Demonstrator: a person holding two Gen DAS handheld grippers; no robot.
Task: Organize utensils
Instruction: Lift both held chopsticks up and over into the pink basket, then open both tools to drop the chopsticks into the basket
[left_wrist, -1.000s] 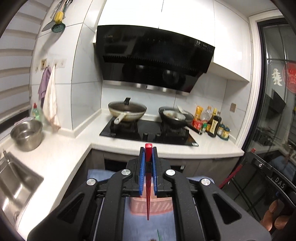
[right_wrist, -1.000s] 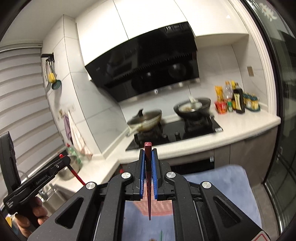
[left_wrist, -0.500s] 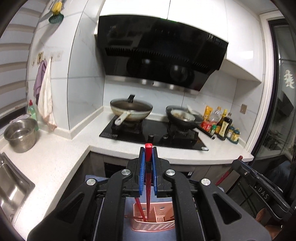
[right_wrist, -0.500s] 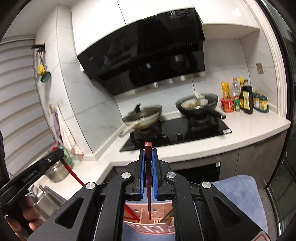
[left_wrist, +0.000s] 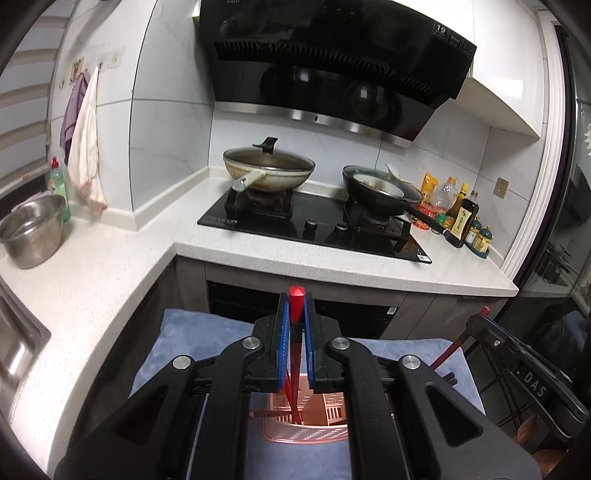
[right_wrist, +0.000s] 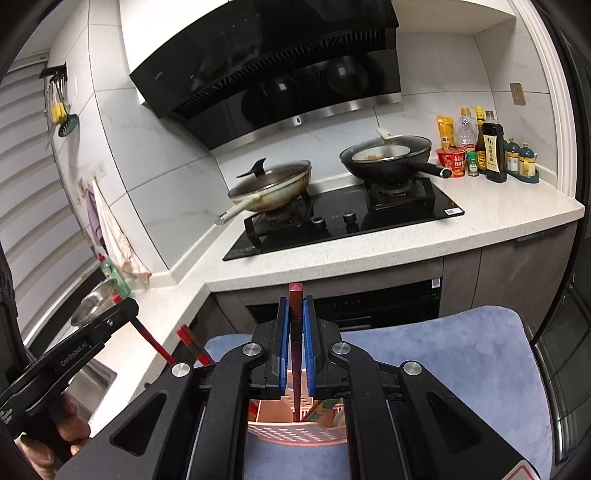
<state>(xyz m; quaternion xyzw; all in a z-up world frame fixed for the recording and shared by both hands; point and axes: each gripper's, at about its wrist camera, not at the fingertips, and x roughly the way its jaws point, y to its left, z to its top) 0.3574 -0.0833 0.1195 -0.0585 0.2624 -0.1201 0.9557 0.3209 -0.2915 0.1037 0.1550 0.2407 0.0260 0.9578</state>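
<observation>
**A:** Left wrist view: the left gripper is clamped on a bright red chopstick, its blue pads pressing either side. The stick stands nearly upright, blunt end above the jaws, point down inside the pink basket on the blue cloth.

**B:** What could go wrong there?

**A:** At least 1 more red stick already leans in that same part of the basket. In my judgement the tip could jam against it or catch on a divider, and a release from this height might let the stick bounce or tip over the rim. At the right edge the other tool shows with its own stick, close enough that the 2 could knock together.

**B:** And the right wrist view?

**A:** The right gripper is closed tight on a darker red chopstick, also upright, point dipping into the basket. The left gripper enters from the left, held by a hand, its stick slanting toward the basket. A pair of red chopsticks pokes up beside the frame.

**B:** Risk here?

**A:** 2 sticks heading for 1 small basket at once. I'd guess crossing is the danger: one stick could wedge the other, or push the light basket along the cloth. Which compartment each tip sits in, I cannot tell; the frame hides it.
</observation>
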